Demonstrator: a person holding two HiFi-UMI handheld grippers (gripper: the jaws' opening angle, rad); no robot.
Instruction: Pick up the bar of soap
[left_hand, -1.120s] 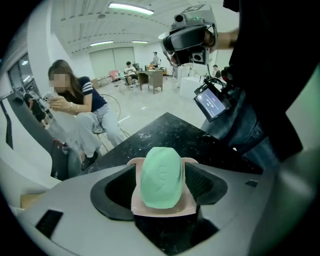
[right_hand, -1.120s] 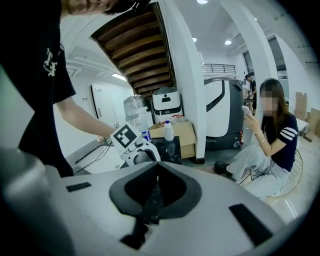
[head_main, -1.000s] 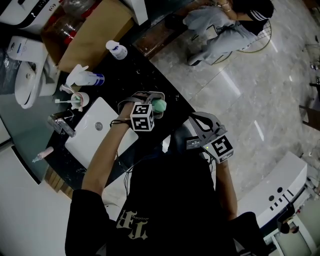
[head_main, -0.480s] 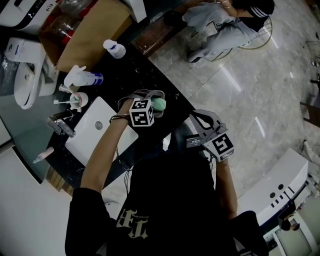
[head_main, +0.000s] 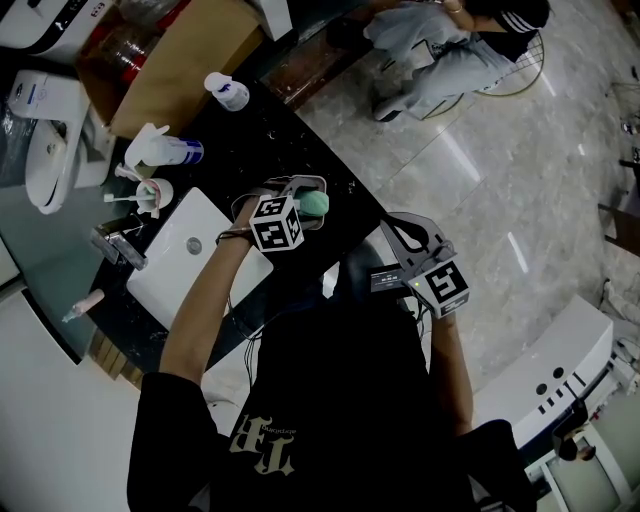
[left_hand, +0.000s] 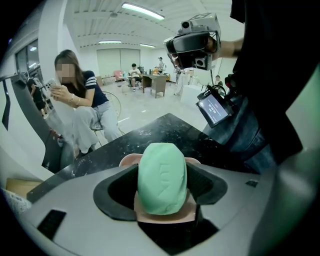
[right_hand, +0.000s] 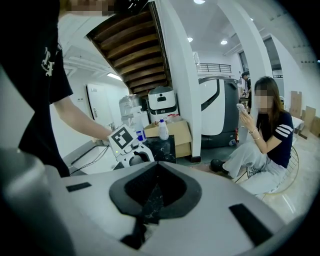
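A pale green bar of soap (head_main: 318, 204) is held between the jaws of my left gripper (head_main: 308, 196), over the black counter's (head_main: 270, 140) right edge. In the left gripper view the soap (left_hand: 162, 175) stands on end between the two black pads (left_hand: 212, 184), and a pinkish dish (left_hand: 165, 216) shows right under and behind it. My right gripper (head_main: 392, 228) hangs off the counter's edge over the floor, near the person's waist. Its jaws meet with nothing between them (right_hand: 149, 199).
On the counter are a white sink basin (head_main: 195, 255) with a faucet (head_main: 118, 245), a cup with a toothbrush (head_main: 150, 192), a spray bottle (head_main: 160, 150) and a small bottle (head_main: 228, 92). A cardboard box (head_main: 170, 70) stands behind. A seated person (head_main: 440, 50) is on the marble floor beyond.
The left gripper and the soap in it have shifted slightly up and its marker cube has turned a little. The right gripper has barely moved.
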